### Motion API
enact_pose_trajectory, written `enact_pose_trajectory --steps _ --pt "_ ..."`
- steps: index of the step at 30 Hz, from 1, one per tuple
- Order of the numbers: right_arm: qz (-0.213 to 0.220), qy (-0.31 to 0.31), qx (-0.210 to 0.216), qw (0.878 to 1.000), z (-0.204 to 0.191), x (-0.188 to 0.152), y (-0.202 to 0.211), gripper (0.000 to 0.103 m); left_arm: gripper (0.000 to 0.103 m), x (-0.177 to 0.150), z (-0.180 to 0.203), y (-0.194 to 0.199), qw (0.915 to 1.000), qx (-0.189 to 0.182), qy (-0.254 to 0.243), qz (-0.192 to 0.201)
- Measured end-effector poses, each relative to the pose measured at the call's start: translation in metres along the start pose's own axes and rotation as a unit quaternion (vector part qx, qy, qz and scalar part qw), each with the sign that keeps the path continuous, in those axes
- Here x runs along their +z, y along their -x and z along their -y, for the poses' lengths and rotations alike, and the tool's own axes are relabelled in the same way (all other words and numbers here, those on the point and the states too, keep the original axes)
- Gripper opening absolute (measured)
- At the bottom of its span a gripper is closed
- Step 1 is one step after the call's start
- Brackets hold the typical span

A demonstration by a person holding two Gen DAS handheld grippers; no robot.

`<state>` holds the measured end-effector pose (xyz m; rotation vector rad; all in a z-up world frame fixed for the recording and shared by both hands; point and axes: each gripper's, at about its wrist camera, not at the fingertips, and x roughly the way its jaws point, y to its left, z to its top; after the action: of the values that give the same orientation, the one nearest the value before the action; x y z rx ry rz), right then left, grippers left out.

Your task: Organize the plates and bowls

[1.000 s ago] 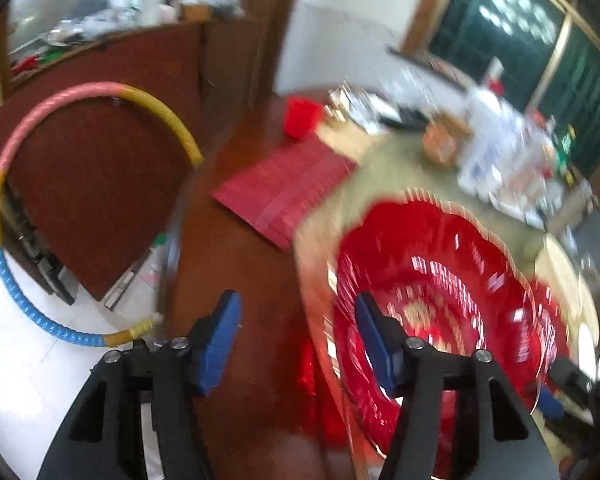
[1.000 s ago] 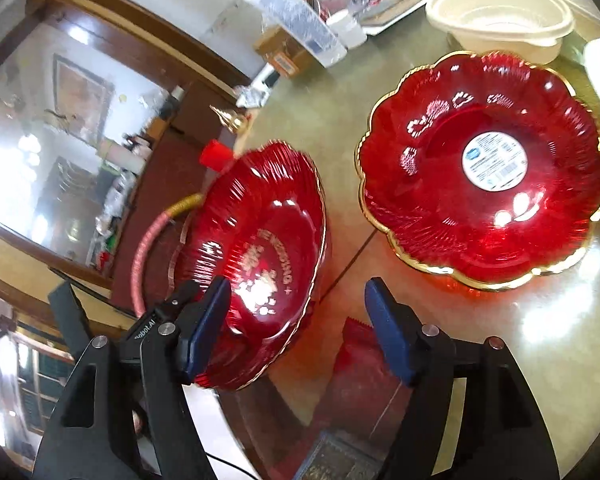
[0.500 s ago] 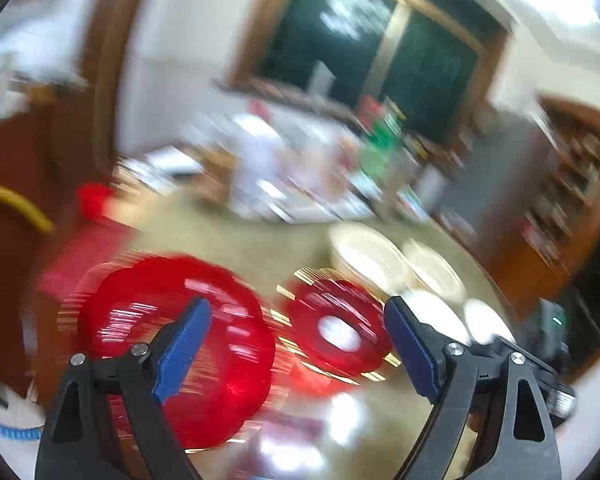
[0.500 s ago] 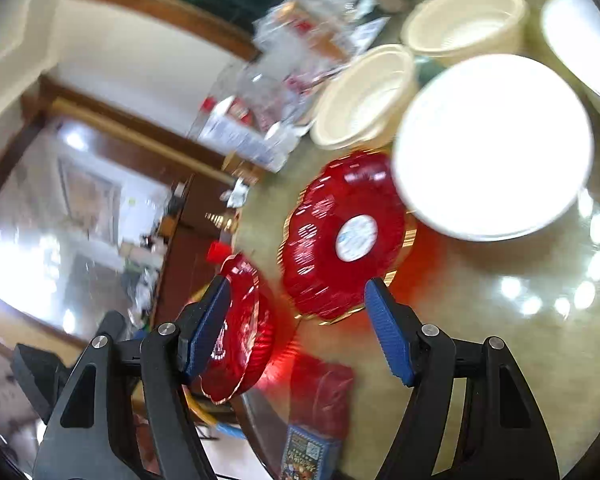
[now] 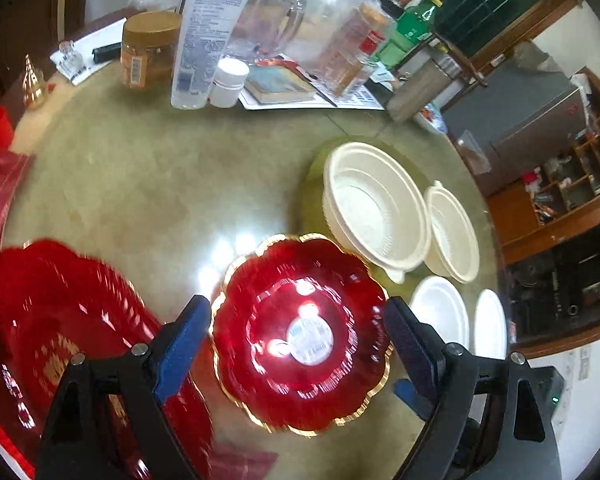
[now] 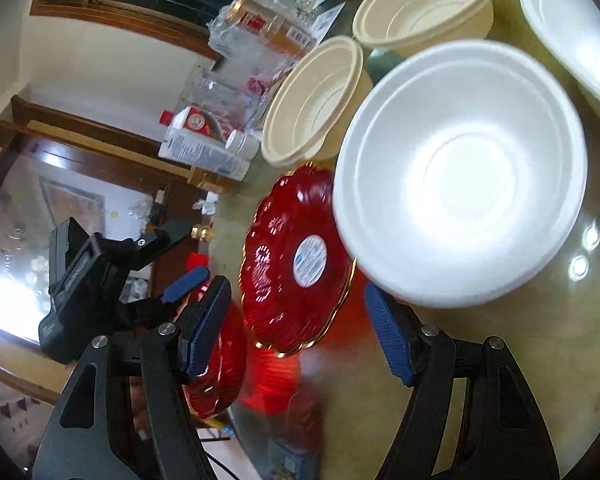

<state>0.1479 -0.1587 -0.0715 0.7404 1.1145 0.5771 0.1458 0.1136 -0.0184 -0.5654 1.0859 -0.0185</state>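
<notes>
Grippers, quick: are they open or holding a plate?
Left gripper: open, holding nothing, over the red plate.
Right gripper: open, holding nothing.

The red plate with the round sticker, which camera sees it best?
The left wrist view: the red plate with the sticker lies whole between open fingers, seen from above. The right wrist view shows it slanted, its edge hidden by a white bowl.

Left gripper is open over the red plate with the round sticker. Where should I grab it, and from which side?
Grip the red plate by its gold scalloped rim, at the near edge facing the left gripper. It lies flat on the table, so only the raised, flared rim offers a pinch: one finger over, one under. The far side is crowded by the cream bowl, so come from the near side.
</notes>
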Motion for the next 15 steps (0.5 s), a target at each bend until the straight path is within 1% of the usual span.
enact_pose_trajectory --steps 3,5,7,9,11,13,15 --pt "-0.008 -0.004 0.005 1.000 0.003 0.003 -0.002 0.070 0.088 0.004 -0.004 -0.010 0.9999 0.008 0.004 -0.013" --pt "-0.015 -0.008 0.002 1.000 0.005 0.006 -0.008 0.070 0.087 0.007 -0.009 -0.018 0.9994 0.023 0.006 -0.024" --pt "-0.024 -0.014 0.003 1.000 0.007 0.007 -0.013 0.070 0.087 0.009 -0.013 -0.027 0.9985 0.045 0.014 -0.027" --pt "-0.028 -0.023 0.002 0.999 0.010 0.008 -0.016 0.070 0.087 0.010 -0.011 -0.034 0.9975 0.066 0.007 -0.025" --pt "-0.023 -0.027 -0.007 0.999 0.013 0.010 -0.017 0.070 0.087 0.008 -0.007 -0.043 0.9960 0.083 -0.010 -0.034" --pt "-0.021 -0.028 -0.008 0.999 0.014 0.011 -0.017 0.070 0.087 0.007 -0.003 -0.046 0.9938 0.104 -0.023 -0.032" --pt "-0.026 -0.028 -0.010 0.999 0.013 0.012 -0.022 0.070 0.087 0.007 -0.003 -0.048 0.9934 0.106 -0.024 -0.037"
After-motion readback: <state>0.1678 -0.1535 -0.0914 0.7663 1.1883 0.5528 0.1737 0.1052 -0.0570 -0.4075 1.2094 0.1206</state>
